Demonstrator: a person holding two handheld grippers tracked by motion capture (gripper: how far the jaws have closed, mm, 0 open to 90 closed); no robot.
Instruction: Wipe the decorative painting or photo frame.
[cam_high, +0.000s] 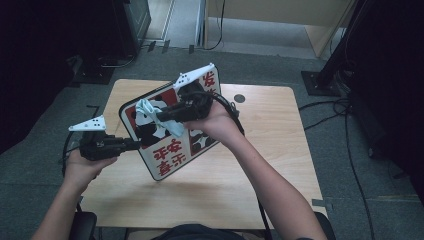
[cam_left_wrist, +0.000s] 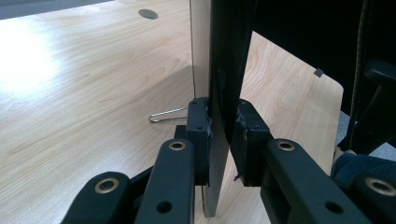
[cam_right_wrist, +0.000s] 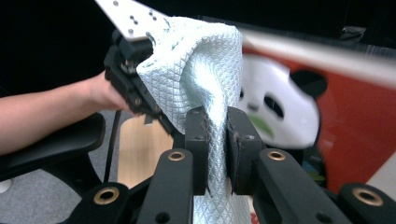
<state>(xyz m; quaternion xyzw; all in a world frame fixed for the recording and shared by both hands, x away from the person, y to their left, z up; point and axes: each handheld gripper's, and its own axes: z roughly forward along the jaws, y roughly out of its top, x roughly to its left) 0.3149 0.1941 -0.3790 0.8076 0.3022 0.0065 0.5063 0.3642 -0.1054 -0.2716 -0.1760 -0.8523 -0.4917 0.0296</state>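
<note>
While the left gripper (cam_high: 134, 145) sits low at the near left edge of the table (cam_high: 250, 165), its jaws are clamped on the edge of the sign board (cam_high: 170, 160), so the board stands tilted up off the wood instead of lying flat. In the left gripper view you can see it edge-on: the thin dark panel (cam_left_wrist: 219, 93) runs straight up between the two pads, both pressing on it. There's also a little wire clip (cam_left_wrist: 166, 115) lying on the tabletop just past the jaws.

A bit farther in, the right gripper (cam_high: 162, 116) is up against the board's printed face, jaws pinched tight on a pale blue waffle-textured cloth (cam_high: 152, 112). The right gripper view shows that cloth (cam_right_wrist: 205, 70) bunched up and rising out from between the pads, with the panda picture (cam_right_wrist: 275, 107) on the red background right behind it. It looks like the cloth touches the panda area, though it's blurry there so I can't swear to it.

Farther back, the table has a round grey cable hole (cam_high: 239, 98).
</note>
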